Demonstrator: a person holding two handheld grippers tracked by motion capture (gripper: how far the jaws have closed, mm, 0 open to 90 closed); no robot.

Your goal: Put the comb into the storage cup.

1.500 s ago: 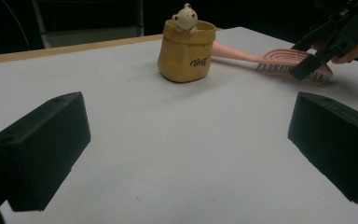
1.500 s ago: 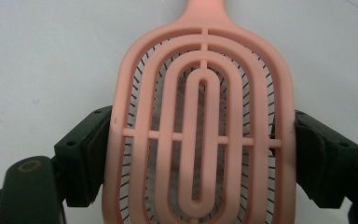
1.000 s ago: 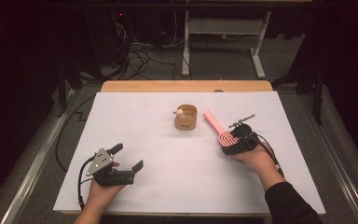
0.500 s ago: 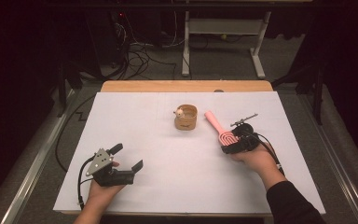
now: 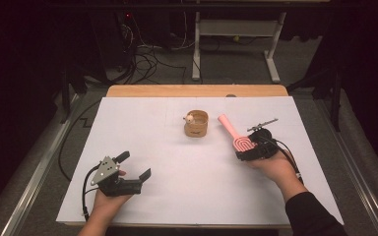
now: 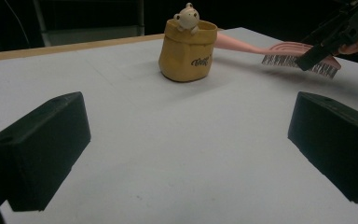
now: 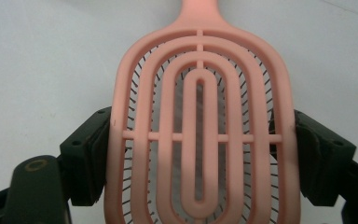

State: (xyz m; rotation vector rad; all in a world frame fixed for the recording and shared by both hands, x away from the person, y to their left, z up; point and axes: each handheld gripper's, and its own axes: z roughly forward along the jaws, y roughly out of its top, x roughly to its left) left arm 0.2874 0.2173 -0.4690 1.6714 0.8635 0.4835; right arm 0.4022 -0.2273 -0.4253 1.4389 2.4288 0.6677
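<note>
A pink vented hairbrush is held by its head in my right gripper, right of the table's middle. The jaws press on both sides of the head, bristles down, and the brush's handle points away toward the cup. The brush hangs a little above the white table cover. A small tan cup shaped like a sack, with a little bear figure on its rim, stands upright at the table's centre. My left gripper rests near the front left, open, with nothing between its jaws.
White sheet covers the table; a wooden strip runs along its far edge. Beyond the table stand a white desk frame and loose cables on the floor. Metal rails run along both sides.
</note>
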